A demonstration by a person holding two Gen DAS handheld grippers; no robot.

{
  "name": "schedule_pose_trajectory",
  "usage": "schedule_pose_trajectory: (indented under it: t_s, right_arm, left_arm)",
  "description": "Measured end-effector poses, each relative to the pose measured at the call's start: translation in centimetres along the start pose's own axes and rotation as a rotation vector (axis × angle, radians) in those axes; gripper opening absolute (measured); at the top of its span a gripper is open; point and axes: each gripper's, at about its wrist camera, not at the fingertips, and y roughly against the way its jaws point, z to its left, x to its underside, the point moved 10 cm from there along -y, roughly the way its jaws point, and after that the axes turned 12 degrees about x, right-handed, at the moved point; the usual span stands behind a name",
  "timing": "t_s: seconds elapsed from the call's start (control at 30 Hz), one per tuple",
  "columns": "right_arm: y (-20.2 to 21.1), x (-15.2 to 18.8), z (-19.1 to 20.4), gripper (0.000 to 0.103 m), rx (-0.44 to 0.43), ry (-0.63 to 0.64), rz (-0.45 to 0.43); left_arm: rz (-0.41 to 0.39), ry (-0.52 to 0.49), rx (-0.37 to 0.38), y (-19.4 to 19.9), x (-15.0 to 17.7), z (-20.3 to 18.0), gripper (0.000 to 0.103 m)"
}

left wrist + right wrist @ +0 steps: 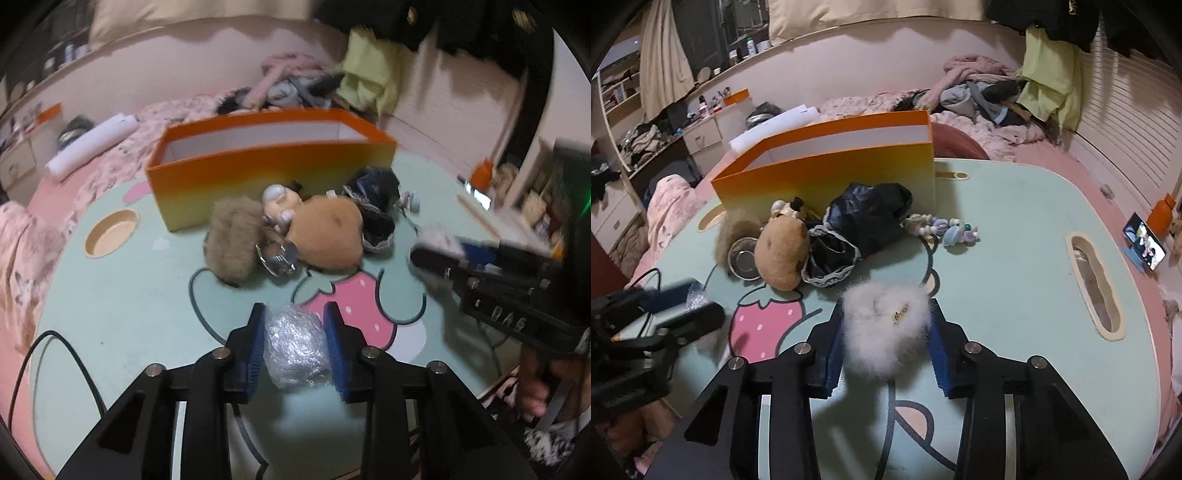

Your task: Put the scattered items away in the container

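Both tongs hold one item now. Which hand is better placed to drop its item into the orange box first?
Probably left. The left tongs, shut on the plastic-wrapped bundle, face the orange box squarely. The right tongs view it at an angle.

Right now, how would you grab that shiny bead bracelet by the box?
Judging by its pose, take the bead bracelet from above, pinching across its thin width near the middle; it lies flat and long on the table, beside the orange box.
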Motion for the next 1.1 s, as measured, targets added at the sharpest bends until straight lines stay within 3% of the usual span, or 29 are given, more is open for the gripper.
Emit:
schedule_pose_trajectory:
  t_s: [0.53, 0.87, 1.1]
  right_arm:
    - [2.2, -3.1, 0.9, 0.039, -0.045, 0.001, -0.092]
    - [2.0, -6.7, 0.3, 0.039, -0.026, 0.006, -0.138]
    - [1.2, -9.8, 1.1, 0.039, -0.046, 0.025, -0.164]
  left_arm:
    - [-0.053, 0.072, -0.012, 1.0, -3.5, 1.5, 0.029]
    - [-0.110, 0.048, -0.033, 1.6, -8.2, 2.1, 0.029]
    - [-0.109, 0.066, -0.057, 0.0, -11.3, 3.8, 0.029]
